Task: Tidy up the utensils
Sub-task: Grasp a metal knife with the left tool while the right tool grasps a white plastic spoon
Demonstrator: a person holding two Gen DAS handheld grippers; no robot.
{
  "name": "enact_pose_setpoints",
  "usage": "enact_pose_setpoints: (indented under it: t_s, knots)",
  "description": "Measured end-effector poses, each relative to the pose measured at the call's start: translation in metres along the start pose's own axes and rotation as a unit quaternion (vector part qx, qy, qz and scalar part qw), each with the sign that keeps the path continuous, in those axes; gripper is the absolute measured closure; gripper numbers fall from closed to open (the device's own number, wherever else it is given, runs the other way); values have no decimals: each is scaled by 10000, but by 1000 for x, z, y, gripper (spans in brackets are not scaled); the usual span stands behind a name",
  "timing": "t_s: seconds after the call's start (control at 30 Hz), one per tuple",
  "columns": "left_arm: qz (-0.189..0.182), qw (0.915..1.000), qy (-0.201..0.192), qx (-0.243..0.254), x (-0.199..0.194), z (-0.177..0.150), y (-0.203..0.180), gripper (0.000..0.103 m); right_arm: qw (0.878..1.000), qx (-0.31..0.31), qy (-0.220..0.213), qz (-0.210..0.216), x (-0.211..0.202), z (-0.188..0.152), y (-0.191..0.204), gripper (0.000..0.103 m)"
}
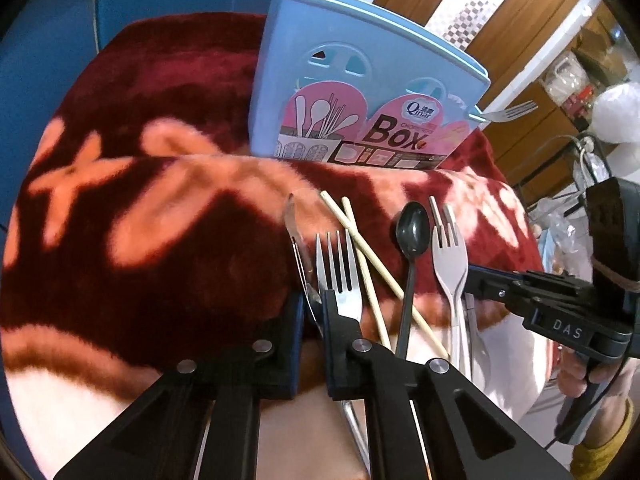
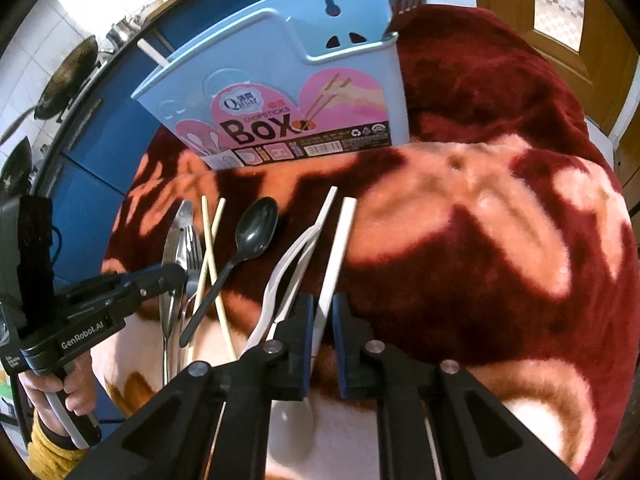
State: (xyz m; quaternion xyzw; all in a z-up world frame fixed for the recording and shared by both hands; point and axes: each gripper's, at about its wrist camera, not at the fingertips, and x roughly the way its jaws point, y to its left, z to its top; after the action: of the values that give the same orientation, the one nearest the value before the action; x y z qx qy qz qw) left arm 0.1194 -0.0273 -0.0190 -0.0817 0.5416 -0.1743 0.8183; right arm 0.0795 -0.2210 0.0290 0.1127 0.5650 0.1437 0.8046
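Across the whole surface lies a plush blanket [image 1: 140, 128], deep maroon with salmon and cream blotches, its pile thick and fuzzy. At its far side stands one light-blue plastic chopsticks box [image 1: 360, 92], a flat-fronted holder with round cut-outs and a pink label; one metal fork tip sticks out past its right edge in the left wrist view. On the blanket in front of it, the utensils lie in a rough row: one steel knife [image 1: 294, 232], one steel fork [image 1: 338, 268], two thin pale chopsticks [image 1: 360, 236] crossed over each other, one glossy black plastic spoon [image 1: 412, 232], one white plastic fork [image 1: 450, 260] and one flat white stick [image 2: 340, 248]. The left tongs [image 1: 314, 308] sit narrowly parted around the knife, beside the steel fork; whether they pinch it I cannot tell. The right tongs [image 2: 322, 312] straddle the white stick's near end, with a slim gap showing.
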Motion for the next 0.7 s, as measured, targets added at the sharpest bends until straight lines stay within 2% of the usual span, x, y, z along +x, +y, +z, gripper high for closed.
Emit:
enact_pose_setpoints:
  t_s: [0.3,0.53,0.7]
  knots:
    - [-225,9989,-404,-78,-20,-15,5,98,9986,-22,-495,201,-22,-19,-1,95]
    - [-70,9932,-1150,161,-52,-20,-5,99,9916,-245,-1250,237,-50,-25,12,95]
    - [-136,9878,-1538,204,-70,-16,-14,99,9828,-401,-1785,263,-68,-24,25,95]
